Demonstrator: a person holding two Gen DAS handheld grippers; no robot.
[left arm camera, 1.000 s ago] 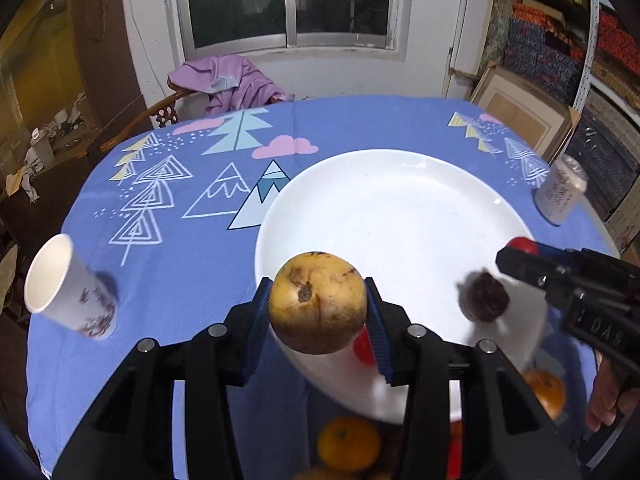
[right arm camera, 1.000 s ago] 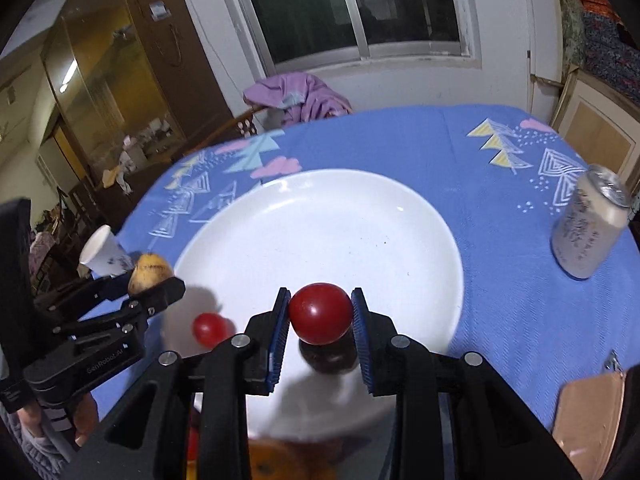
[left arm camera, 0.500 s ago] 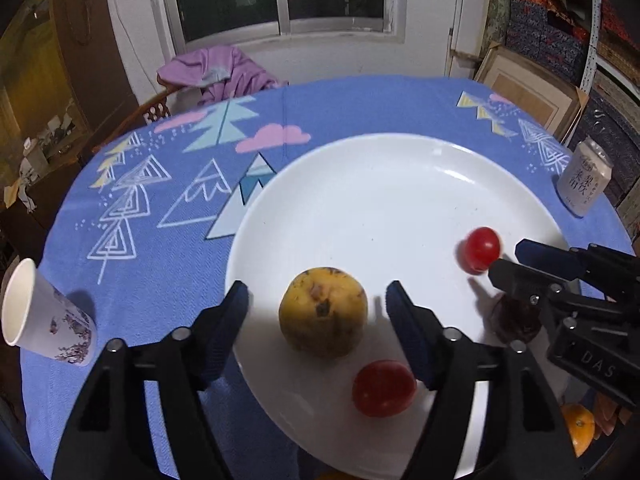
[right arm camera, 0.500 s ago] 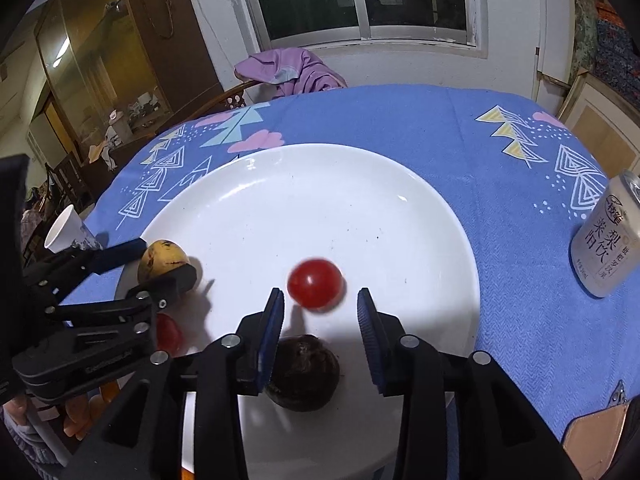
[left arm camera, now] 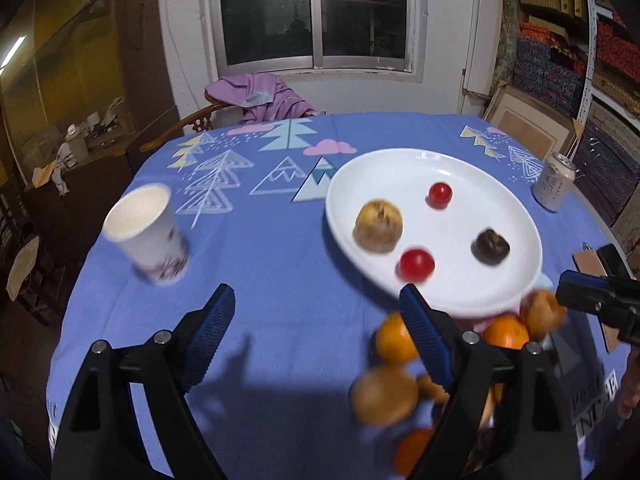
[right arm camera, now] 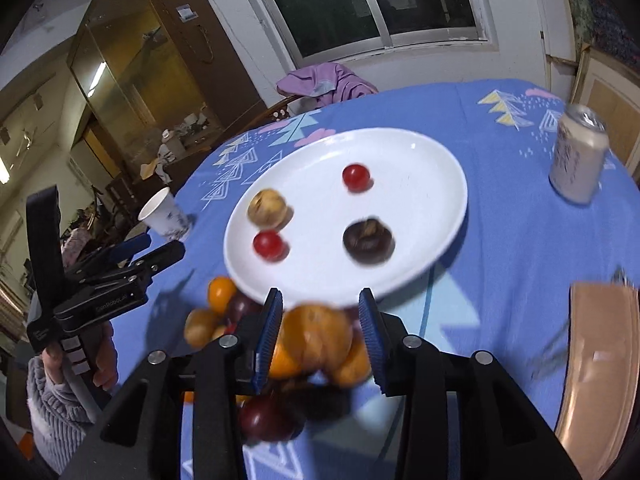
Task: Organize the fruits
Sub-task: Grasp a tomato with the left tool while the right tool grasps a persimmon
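Note:
A white plate (left arm camera: 496,184) (right arm camera: 420,160) holds a yellow pear (left arm camera: 377,226) (right arm camera: 267,208), two red tomatoes (left arm camera: 416,265) (left arm camera: 440,195) (right arm camera: 269,245) (right arm camera: 356,176) and a dark brown fruit (left arm camera: 490,247) (right arm camera: 369,241). A pile of oranges and other fruit (left arm camera: 394,340) (right arm camera: 316,340) lies at the plate's near edge. My left gripper (left arm camera: 316,332) is open and empty over the cloth, left of the pile. My right gripper (right arm camera: 320,332) is open, its fingers either side of the pile's top orange fruit.
A paper cup (left arm camera: 146,232) (right arm camera: 164,214) stands left of the plate. A drink can (left arm camera: 554,186) (right arm camera: 578,154) stands at the right. A tan flat object (right arm camera: 600,368) lies at the near right. A chair with purple cloth (left arm camera: 260,96) is behind the table.
Both grippers have pulled back from the plate, leaving the pear and a tomato on it. The left gripper moved left; the right one now sits over the fruit pile.

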